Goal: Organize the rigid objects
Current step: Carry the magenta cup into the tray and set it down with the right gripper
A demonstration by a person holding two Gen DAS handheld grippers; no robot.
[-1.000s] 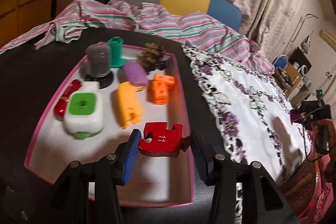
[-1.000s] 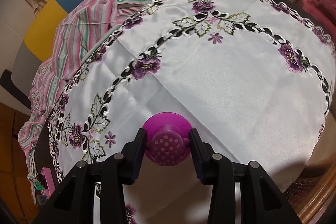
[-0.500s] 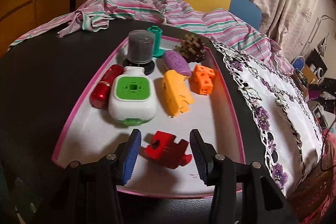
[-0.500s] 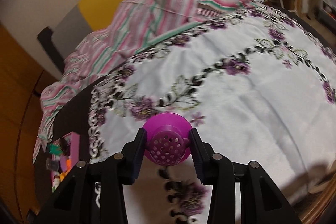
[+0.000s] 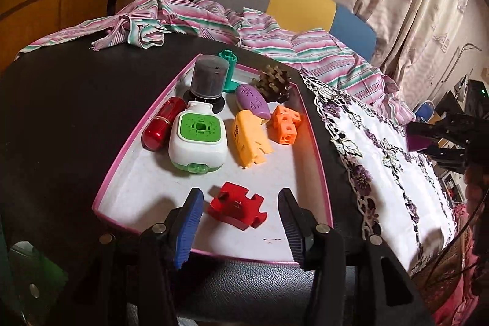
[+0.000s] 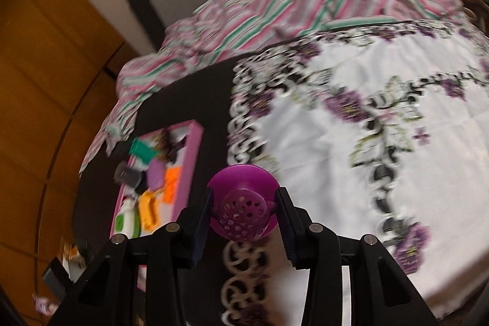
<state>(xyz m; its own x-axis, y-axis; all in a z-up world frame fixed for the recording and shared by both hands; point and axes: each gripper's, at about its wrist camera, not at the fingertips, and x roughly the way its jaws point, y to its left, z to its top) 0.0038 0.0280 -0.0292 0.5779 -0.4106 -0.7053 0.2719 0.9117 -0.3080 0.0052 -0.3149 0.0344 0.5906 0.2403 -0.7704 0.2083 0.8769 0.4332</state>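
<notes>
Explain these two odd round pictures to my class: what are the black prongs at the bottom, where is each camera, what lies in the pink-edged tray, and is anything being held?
No robot arm is involved. A person holds a two-finger clamp in each hand, and a wide-angle camera on each clamp looks forward along its fingers, so the black prongs are the clamps themselves.

The left-hand view shows the left gripper over a pink-edged tray on a dark table. Its jaws have just been opening and stand apart around a red puzzle piece lying in the tray, not pressing it. Further in lie a green-and-white box, a red capsule, a yellow block, an orange cube cluster, a purple oval and others.

The right-hand view, blurred, shows the right gripper clamped on a purple perforated cup above a flowered cloth.
</notes>
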